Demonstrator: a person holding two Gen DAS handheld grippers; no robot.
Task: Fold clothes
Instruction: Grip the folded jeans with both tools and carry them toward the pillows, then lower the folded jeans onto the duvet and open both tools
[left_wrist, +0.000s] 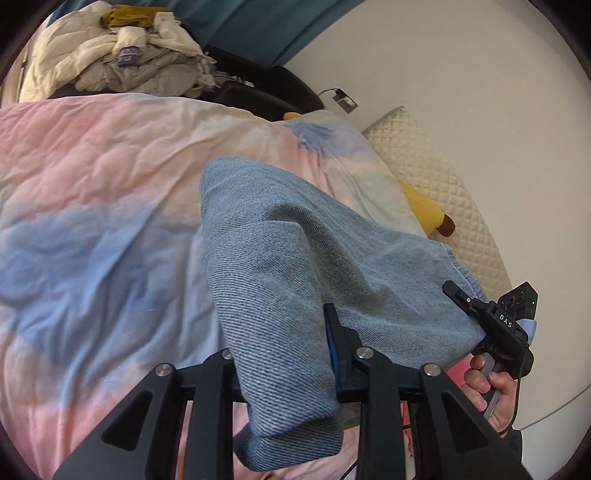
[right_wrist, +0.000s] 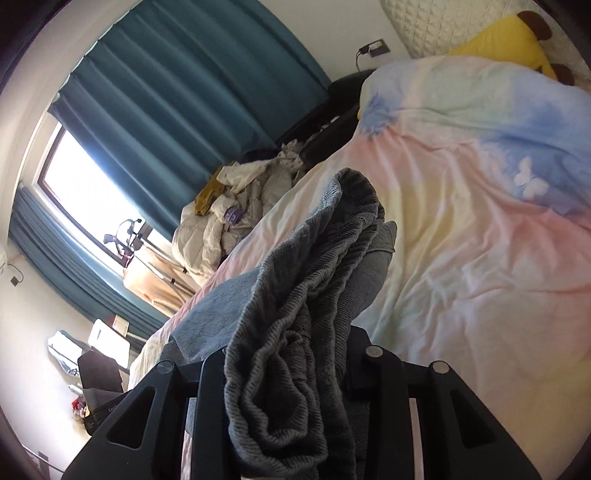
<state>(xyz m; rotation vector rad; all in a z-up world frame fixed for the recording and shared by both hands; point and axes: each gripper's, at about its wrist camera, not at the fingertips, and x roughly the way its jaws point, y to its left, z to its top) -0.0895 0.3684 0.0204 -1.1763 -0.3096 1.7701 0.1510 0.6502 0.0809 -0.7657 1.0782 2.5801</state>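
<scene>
Left wrist view has the left gripper (left_wrist: 295, 369) clamped on the blue-grey garment (left_wrist: 280, 258) lifted above the duvet (left_wrist: 92, 184), and right wrist view shows the right gripper (right_wrist: 291, 373) pinching its bunched edge, so keep both corners level and taut.

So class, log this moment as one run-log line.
left gripper: shut on grey-blue knit garment | right gripper: shut on garment | garment lifted above pastel tie-dye duvet

left claw (left_wrist: 284, 354) fingertips hidden by denim garment (left_wrist: 295, 258)
</scene>
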